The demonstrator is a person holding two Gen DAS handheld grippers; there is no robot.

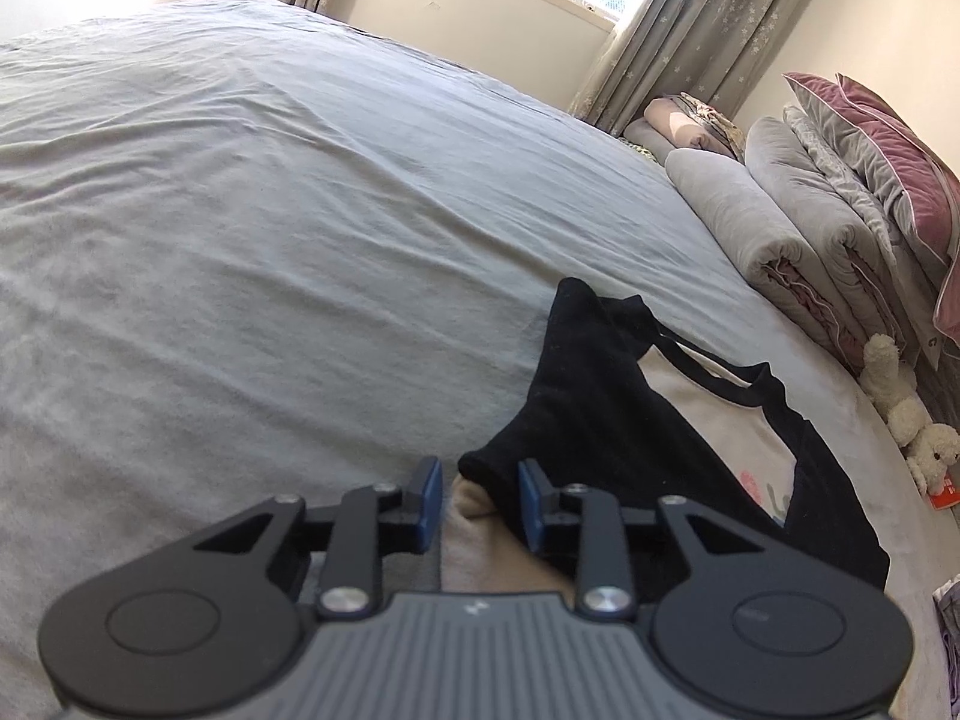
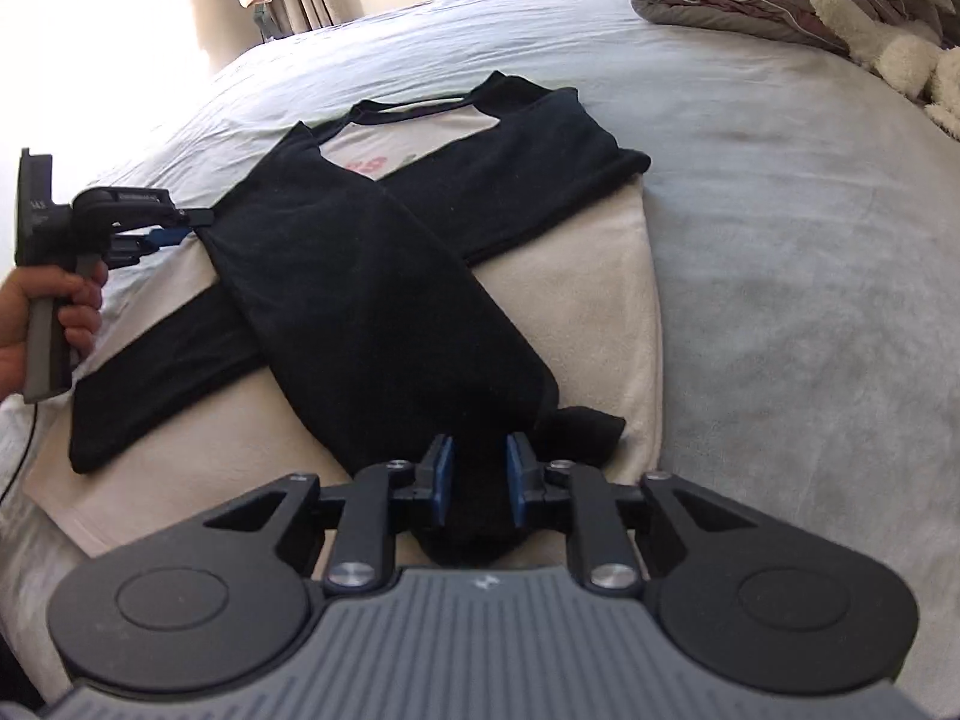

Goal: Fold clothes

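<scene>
Shirt (image 2: 372, 264): laid flat on the bed (image 2: 780, 210) near its pillow-end edge, black sleeves crossed over the cream body so the width is narrowed.
Right gripper (image 2: 478, 483): parted jaws are set astride the upper sleeve's cuff, not visibly clamped.
Left gripper (image 1: 480, 501): jaws held apart at the shirt's edge beside the shoulder, nothing pinched.
Step judged: sleeves are in; the body fold is not yet made.

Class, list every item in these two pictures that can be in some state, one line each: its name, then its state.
Shirt: flat on the bed, both black sleeves folded across the cream body, crossing.
Left gripper: open, black cuff between its fingers.
Right gripper: open, sleeve end between its fingers.
Bed sheet: spread out, lightly wrinkled.
Quilts: folded, stacked at the bedside.
Curtain: drawn aside.
Plush toy: lying on its side.
</scene>
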